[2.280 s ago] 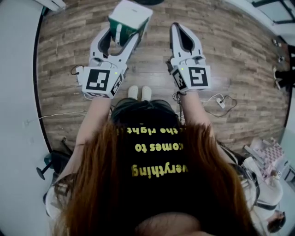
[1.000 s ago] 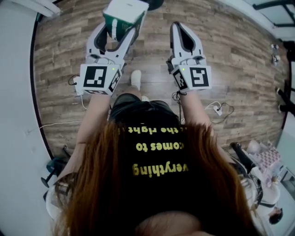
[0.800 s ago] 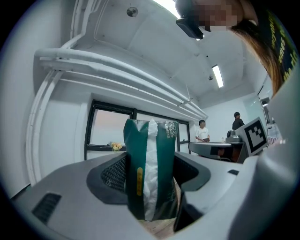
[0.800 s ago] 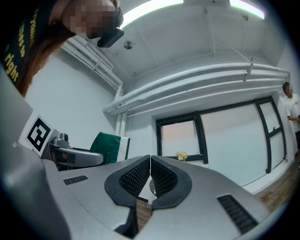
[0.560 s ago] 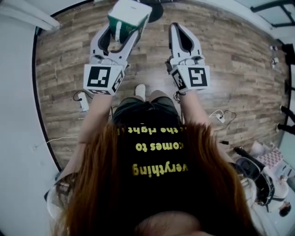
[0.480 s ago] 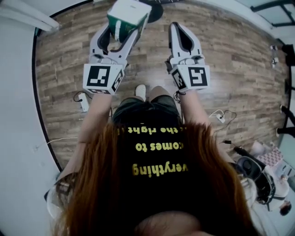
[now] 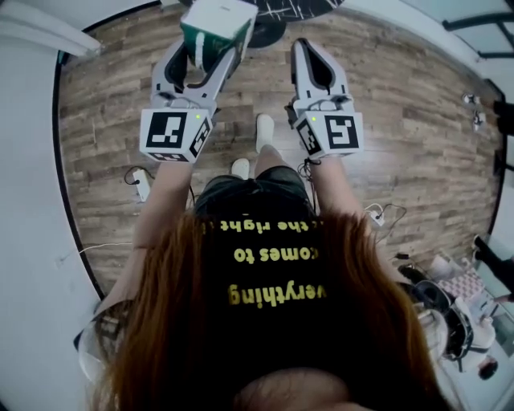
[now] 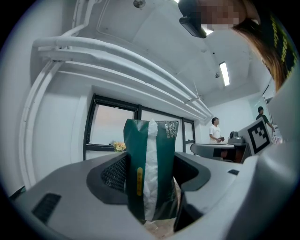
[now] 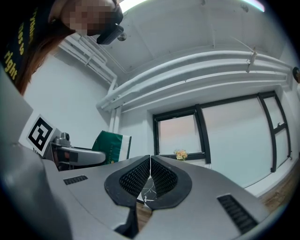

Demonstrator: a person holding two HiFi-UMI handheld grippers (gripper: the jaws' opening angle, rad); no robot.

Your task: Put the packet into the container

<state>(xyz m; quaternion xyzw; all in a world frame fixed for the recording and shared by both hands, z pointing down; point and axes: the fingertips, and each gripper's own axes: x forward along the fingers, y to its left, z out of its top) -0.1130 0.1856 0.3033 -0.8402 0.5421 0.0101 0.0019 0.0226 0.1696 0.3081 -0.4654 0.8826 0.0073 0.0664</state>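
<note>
The wood-plank floor [image 7: 418,120], matt and streaked brown, filled the head view, and no container showed on it or in either gripper view. By that, the task looked about half done: the packet had been picked up, while carrying it to the container and dropping it in were left.

White walls and long smooth round pipes [image 9: 187,70] ran under the ceiling, above a dark-framed window [image 9: 180,136]. A dark round surface with pale veins [image 7: 277,8] sat at the top edge of the head view; what it was could not be told.

The left gripper [image 7: 207,56], made of smooth grey-white plastic with dark meshed pads, was clamped on the packet [image 8: 152,168] from both sides and held it upright above the floor, out in front of the person. The right gripper [image 9: 150,176] had its jaws pressed together with nothing between them.

The packet was a soft, blocky bag of glossy dark green film, with a crinkled white band down its middle and a small yellow oval mark. Seen from above, its top was pale and flat [image 7: 218,20].

Each gripper carried a hard-edged cube [image 7: 173,135] with black-and-white squares.
</note>
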